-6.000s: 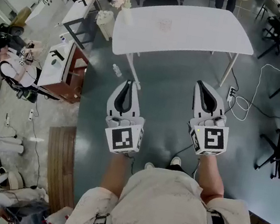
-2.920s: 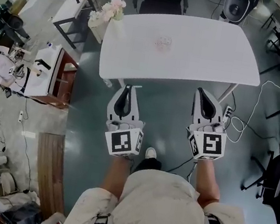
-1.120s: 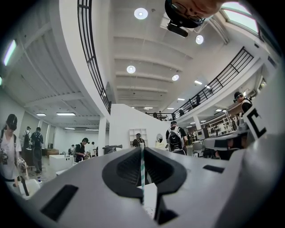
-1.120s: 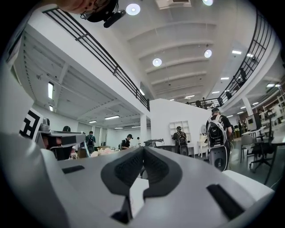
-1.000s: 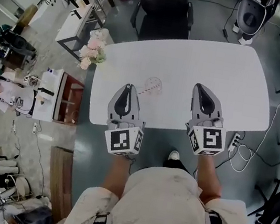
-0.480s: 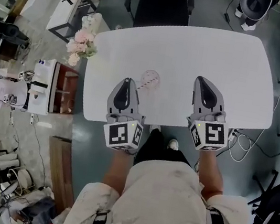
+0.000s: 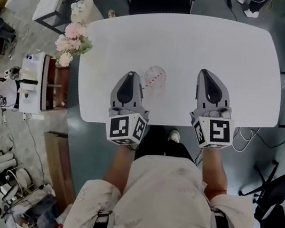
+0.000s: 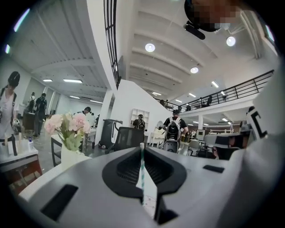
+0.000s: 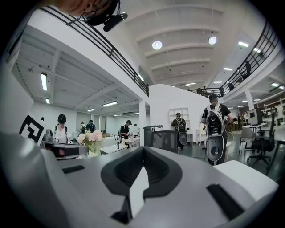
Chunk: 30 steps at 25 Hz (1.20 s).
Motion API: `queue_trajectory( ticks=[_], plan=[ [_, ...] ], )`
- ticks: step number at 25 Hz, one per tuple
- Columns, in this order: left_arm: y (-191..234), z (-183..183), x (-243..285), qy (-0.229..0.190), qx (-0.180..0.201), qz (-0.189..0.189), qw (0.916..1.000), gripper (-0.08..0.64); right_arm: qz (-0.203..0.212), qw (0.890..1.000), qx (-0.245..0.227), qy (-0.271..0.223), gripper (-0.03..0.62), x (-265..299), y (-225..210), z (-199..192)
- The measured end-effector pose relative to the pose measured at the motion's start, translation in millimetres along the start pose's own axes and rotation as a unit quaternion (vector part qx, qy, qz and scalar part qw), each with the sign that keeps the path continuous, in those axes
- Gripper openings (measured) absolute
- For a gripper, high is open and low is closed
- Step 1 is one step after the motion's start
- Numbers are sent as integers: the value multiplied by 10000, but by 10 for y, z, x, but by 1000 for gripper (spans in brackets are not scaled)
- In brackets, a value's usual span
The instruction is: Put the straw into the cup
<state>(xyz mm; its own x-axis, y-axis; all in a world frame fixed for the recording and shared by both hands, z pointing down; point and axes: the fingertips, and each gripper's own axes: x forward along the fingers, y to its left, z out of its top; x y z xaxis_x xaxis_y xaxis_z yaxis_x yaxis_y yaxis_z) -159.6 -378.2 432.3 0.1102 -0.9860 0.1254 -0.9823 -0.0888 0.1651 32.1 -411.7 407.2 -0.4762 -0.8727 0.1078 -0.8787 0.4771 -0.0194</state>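
Head camera looks down; others level, sharing table (image 7: 224, 48).

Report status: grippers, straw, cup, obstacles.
Left gripper, right gripper shut, empty. Straw at cup, whether inside unclear, ahead of left gripper. Nothing between.

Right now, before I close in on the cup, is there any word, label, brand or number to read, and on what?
None: no view shows a legible word, brand or number.
Cube on the left gripper: only a black-and-white square marker, no letters.
Cube on the right gripper: the same, a pattern only.
The cup: no print visible.
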Motion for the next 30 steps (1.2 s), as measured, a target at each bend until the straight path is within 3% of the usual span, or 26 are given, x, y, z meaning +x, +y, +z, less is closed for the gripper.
queue_trajectory(
  ticks=[15, 21, 30],
  plan=[
    [159, -678, 402, 697, -607, -257, 9954, 22, -147, 9989, -121, 434, 2, 341, 93, -317],
    [240, -731, 514, 731, -593, -262, 9952, 23, -130, 9985, -119, 527, 2, 458, 157, -397],
    [234, -698, 588, 847, -254, -387, 9953, 24, -55, 9983, -118, 572, 2, 614, 244, -429]
  ],
)
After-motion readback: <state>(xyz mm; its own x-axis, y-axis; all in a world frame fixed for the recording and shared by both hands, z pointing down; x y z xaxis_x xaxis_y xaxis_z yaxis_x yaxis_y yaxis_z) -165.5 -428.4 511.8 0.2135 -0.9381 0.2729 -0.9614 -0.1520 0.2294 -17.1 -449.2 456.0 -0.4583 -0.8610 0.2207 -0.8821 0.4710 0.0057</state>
